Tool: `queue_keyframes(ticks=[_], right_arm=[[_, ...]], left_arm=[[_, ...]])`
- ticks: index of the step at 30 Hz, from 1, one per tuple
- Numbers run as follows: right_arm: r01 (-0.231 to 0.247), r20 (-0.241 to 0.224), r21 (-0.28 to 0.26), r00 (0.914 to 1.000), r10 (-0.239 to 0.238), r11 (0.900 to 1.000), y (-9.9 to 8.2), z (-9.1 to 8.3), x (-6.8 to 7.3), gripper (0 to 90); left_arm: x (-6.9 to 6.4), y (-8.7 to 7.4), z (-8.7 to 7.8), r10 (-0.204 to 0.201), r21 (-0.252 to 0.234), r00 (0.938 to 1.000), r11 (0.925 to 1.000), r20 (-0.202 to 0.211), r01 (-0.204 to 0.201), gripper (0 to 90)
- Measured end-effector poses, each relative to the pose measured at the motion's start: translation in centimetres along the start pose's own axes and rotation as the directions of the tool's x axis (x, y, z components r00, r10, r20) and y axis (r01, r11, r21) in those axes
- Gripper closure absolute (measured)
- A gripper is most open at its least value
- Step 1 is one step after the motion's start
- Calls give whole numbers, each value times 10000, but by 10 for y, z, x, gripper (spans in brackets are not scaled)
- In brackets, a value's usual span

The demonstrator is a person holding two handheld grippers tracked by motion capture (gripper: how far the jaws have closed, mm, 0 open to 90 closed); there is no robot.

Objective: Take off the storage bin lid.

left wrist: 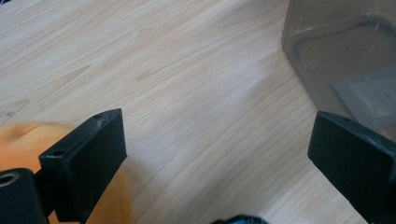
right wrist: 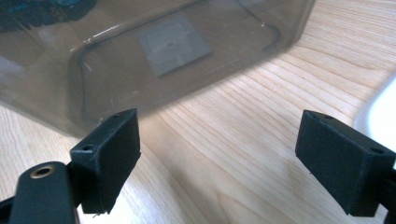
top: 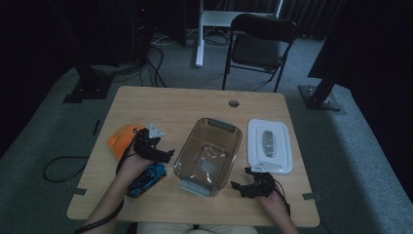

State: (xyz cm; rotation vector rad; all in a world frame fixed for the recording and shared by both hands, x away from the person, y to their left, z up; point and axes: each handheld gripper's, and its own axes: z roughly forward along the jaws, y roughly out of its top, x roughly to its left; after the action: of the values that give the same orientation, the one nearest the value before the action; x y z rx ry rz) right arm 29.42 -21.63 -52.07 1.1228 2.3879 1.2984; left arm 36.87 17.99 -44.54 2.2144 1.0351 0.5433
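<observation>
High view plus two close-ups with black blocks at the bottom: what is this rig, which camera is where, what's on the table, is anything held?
No robot arm here: a person holds a two-jaw gripper in each hand. The high view looks down on the wooden table from above the person's side. It shows the left gripper and the right gripper. The other two pictures come from cameras riding on each gripper; the black blocks are its own jaws.

On the table lie a clear plastic container, its white lid to the right, an orange object and a blue toy car on the left.

Both grippers are open and hold nothing.
</observation>
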Motion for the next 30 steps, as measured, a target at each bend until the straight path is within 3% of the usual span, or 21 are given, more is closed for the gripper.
queue_keyframes(ticks=[4,8,14,17,21,24,30], right_arm=[[124,169,47,9998,-125,9999,-5,-6,-4,135],[421,239,40,9988,-422,9991,-11,-13,-8,135],[580,271,347,9979,-589,9977,-20,-23,-13,135],[364,157,370,9992,-370,9987,-24,-28,-16,135],[309,213,512,9993,-320,9982,-28,-33,-18,136],[248,327,690,9991,-271,9973,-29,-35,-20,141],[46,290,639,9996,-65,9979,-29,-35,-22,141]], left_arm=[[8,-4,-9,-653,-35,9975,9979,277,654,49],[12,-11,-18,-701,3,9974,9975,176,701,21],[23,-15,-39,-680,-366,9969,9971,-384,666,21],[33,-19,-48,-685,-411,9940,9970,-847,652,21],[50,-28,-57,-1106,-476,9893,9932,-955,1065,21],[60,-35,-57,-1291,-353,9830,9915,-1304,1255,21],[80,-42,-48,-1335,183,9796,9903,-1501,1377,22]])
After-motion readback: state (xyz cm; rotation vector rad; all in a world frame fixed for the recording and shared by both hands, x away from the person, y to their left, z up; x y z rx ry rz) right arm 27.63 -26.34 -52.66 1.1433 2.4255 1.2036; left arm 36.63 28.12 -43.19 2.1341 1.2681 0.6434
